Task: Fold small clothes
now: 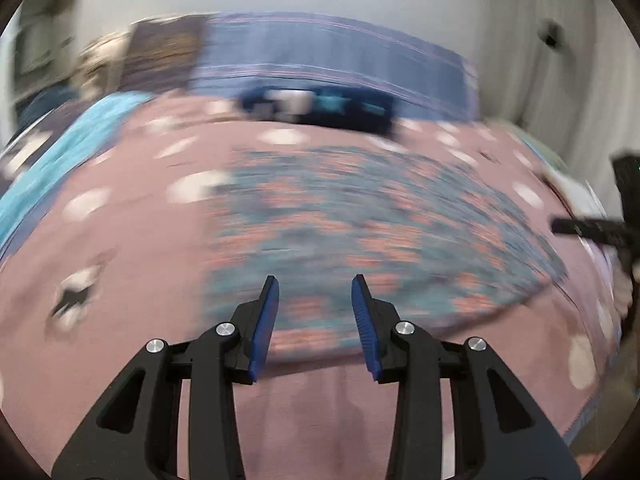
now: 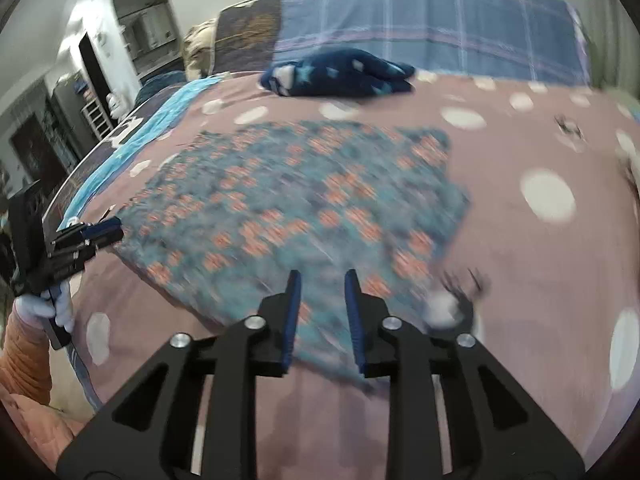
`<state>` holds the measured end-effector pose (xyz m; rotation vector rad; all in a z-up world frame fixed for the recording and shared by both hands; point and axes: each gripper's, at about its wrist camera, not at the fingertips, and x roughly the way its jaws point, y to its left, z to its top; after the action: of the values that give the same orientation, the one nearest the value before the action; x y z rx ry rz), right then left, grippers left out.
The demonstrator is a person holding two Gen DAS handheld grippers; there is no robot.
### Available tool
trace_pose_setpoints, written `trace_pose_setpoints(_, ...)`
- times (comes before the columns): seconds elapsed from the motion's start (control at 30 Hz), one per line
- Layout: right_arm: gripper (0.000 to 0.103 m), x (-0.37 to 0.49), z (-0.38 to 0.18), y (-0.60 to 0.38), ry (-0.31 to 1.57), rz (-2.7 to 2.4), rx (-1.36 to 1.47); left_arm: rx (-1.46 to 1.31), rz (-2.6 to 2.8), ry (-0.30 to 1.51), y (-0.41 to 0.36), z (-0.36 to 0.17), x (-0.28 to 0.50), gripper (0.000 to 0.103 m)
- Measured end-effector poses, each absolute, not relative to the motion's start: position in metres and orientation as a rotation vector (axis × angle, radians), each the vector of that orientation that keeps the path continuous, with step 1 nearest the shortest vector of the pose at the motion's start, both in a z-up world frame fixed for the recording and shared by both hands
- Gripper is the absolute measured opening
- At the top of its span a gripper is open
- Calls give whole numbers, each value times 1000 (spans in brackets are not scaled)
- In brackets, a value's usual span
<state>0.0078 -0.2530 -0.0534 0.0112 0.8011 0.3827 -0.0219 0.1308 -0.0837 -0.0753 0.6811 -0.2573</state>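
A small teal garment with orange flowers lies spread flat on the pink dotted bedcover; it also shows in the right wrist view. My left gripper is open and empty, just above the garment's near edge. My right gripper is open and empty over the garment's near corner. The left gripper also shows at the left of the right wrist view, at the garment's left edge. Both views are motion-blurred.
A crumpled dark blue garment with stars lies at the far side of the bed. A blue plaid pillow stands behind it. A turquoise blanket strip runs along the bed's left edge. A wall is beyond.
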Motion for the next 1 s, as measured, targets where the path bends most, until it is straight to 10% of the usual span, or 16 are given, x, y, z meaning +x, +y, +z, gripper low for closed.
trace_pose_setpoints(0.27,26,58,-71,-141,880,507,-54,-374,-360,637,222,-99,-32,11)
trace_pose_setpoints(0.5,32,88,-65,-62,904,592,-159,-276,-486,673,196,-100,-6,38)
trace_pose_setpoints(0.6,32,96,-64,-39,915,605,-193,-244,-594,699,184,-101,2,0)
trace_pose_setpoints(0.93,33,124,-48,-5,903,604,-233,-206,-608,664,196,-98,-25,0)
trace_pose_setpoints(1.0,33,130,-45,8,911,630,-230,-225,-576,654,203,-99,-17,29)
